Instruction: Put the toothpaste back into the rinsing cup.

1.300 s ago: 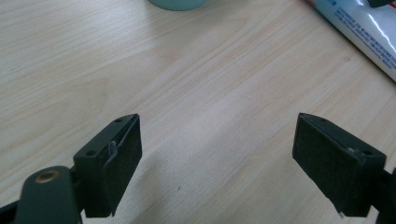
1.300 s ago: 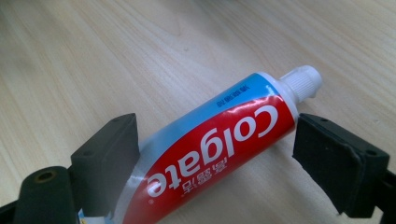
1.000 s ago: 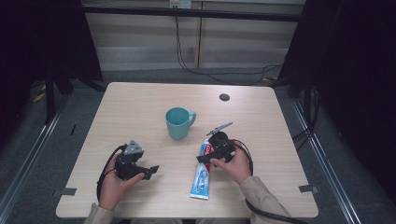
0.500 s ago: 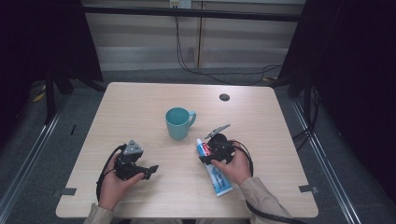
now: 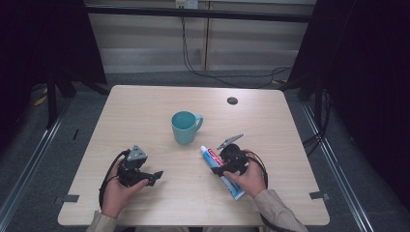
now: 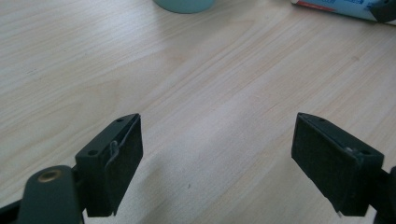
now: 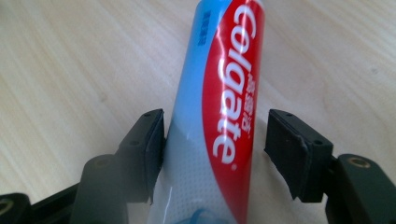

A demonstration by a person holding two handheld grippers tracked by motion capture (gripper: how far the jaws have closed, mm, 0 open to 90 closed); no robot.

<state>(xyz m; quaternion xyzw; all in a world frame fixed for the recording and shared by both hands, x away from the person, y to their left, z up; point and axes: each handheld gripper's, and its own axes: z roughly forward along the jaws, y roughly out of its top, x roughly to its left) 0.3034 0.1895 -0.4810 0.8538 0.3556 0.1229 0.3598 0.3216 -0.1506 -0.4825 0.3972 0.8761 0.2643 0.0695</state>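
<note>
A red, white and blue Colgate toothpaste tube (image 5: 209, 155) (image 7: 219, 93) lies on the wooden table (image 5: 145, 111), cap end toward the teal mug (image 5: 184, 127). My right gripper (image 5: 216, 160) (image 7: 215, 140) straddles the tube's middle. Its jaws closed in and have just been opening a little: the left pad (image 7: 156, 140) touches the tube, while the right pad stands a sliver off. My left gripper (image 5: 153, 176) (image 6: 217, 154) rests low at the front left, open over bare wood. The left gripper view also catches the mug's base (image 6: 184, 4) and the tube (image 6: 336, 7).
A small dark round disc (image 5: 232, 100) sits near the table's far right edge. Cables trail from both grippers toward the person. Dark curtains and floor rails surround the table.
The toothpaste tube has swung round: it lay pointing toward the front left, and now runs from near the mug to the front right under the right hand. The left hand stayed put.
</note>
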